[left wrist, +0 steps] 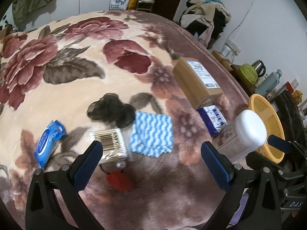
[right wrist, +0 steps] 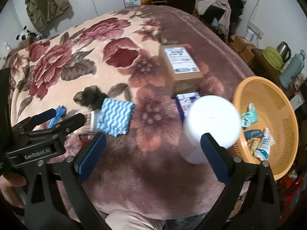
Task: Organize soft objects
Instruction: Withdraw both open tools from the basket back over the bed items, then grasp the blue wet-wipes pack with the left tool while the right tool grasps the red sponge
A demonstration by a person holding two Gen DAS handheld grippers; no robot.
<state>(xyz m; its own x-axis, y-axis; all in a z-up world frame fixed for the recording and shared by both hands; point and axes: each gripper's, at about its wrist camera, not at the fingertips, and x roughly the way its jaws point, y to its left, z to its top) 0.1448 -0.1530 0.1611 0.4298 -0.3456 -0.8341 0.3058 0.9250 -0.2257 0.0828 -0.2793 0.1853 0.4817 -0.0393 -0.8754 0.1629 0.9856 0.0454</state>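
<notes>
On the floral blanket [left wrist: 73, 61] lie a blue-and-white wavy cloth [left wrist: 151, 134], a dark sheer fabric bundle [left wrist: 111, 110], a blue wipes pack [left wrist: 49, 142], a pack of cotton swabs [left wrist: 113, 145], a red item [left wrist: 120, 181] and a dark blue tissue pack [left wrist: 213, 119]. My left gripper [left wrist: 151, 164] is open and empty above the swabs and cloth. My right gripper [right wrist: 153, 153] is open and empty, just before a white-capped bottle [right wrist: 213, 122]. An orange basket [right wrist: 278, 103] at the right holds several small items.
A cardboard box [right wrist: 180, 69] with a label sits mid-bed. Past the bed's right edge stand a kettle [right wrist: 285, 50], a thermos [right wrist: 292, 68] and small boxes. A clothes pile [right wrist: 220, 2] is at the back. The left gripper body [right wrist: 38, 134] shows in the right wrist view.
</notes>
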